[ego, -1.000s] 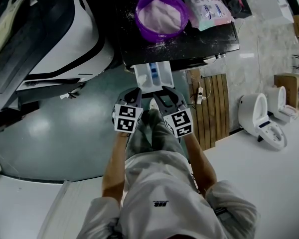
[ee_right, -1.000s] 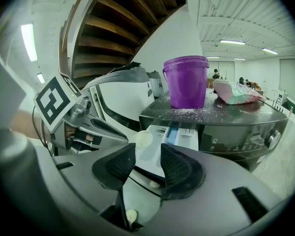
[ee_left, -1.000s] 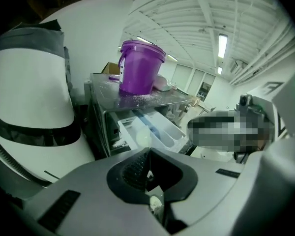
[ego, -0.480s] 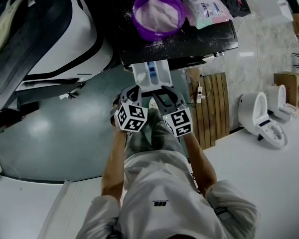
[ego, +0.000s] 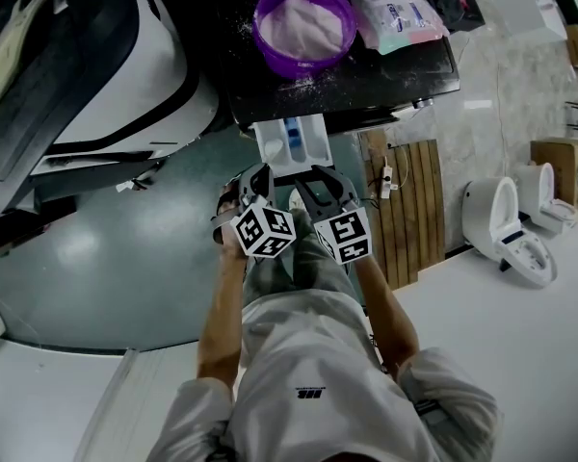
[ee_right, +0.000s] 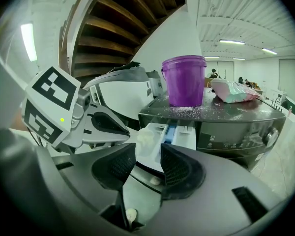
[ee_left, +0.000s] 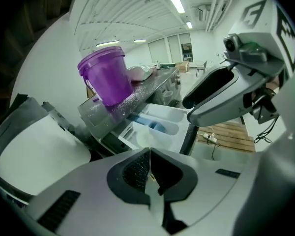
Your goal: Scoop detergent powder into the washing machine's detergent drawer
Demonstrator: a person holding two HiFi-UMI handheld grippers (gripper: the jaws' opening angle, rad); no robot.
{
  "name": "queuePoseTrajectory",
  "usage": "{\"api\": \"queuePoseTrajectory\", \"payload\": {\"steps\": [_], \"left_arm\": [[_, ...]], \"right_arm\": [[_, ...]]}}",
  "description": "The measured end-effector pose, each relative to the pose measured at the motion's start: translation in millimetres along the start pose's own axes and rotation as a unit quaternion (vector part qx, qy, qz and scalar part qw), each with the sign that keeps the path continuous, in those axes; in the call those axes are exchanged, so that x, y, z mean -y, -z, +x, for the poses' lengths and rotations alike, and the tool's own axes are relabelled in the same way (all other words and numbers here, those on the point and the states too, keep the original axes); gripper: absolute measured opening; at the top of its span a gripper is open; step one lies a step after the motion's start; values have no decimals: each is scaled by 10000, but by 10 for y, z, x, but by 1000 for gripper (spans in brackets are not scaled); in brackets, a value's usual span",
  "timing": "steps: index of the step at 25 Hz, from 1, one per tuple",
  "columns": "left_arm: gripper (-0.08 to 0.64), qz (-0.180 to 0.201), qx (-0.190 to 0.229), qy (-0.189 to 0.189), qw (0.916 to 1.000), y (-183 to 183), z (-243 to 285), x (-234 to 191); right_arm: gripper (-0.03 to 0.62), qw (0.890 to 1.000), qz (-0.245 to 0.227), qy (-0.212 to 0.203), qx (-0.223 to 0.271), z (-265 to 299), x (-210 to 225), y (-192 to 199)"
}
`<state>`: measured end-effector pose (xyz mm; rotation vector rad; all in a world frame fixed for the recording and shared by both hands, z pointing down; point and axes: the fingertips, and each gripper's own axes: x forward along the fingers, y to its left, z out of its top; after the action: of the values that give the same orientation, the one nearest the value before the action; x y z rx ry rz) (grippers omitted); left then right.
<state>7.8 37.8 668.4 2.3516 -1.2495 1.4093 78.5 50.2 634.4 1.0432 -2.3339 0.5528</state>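
head view: we look steeply down over our own torso, white plastic detergent drawer [ego: 313, 148] far | left gripper view: low, tilted, near that drawer | right gripper view: level, near it | all three share drawer and purple plastic bucket [ego: 304, 63]

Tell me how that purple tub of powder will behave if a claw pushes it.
The purple tub looks well filled with powder, so it is likely heavy and steady. Broad and upright, it should slide rather than tip. The spilled grains around it may ease sliding.
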Motion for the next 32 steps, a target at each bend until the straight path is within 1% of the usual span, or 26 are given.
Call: {"api": "queuePoseTrajectory", "payload": {"steps": [3, 12, 15, 19, 32], "left_arm": [[17, 38, -3, -26, 10000, -12, -10, 9], [17, -291, 45, -31, 9996, -13, -61, -34], [17, -286, 13, 18, 9996, 1, -29, 0], [17, -247, 60, -14, 9997, -45, -54, -13], [17, -440, 59, 61, 9990, -17, -69, 24]], "right_arm": [[160, 10000, 6, -7, 13, -11, -7, -1], [158, 10000, 0, -2, 41, -33, 7, -10], [160, 10000, 5, -4, 25, -27, 3, 7], [160, 10000, 9, -9, 4, -30, 0, 14], [160, 10000, -14, -3, 4, -29, -4, 5]]}}
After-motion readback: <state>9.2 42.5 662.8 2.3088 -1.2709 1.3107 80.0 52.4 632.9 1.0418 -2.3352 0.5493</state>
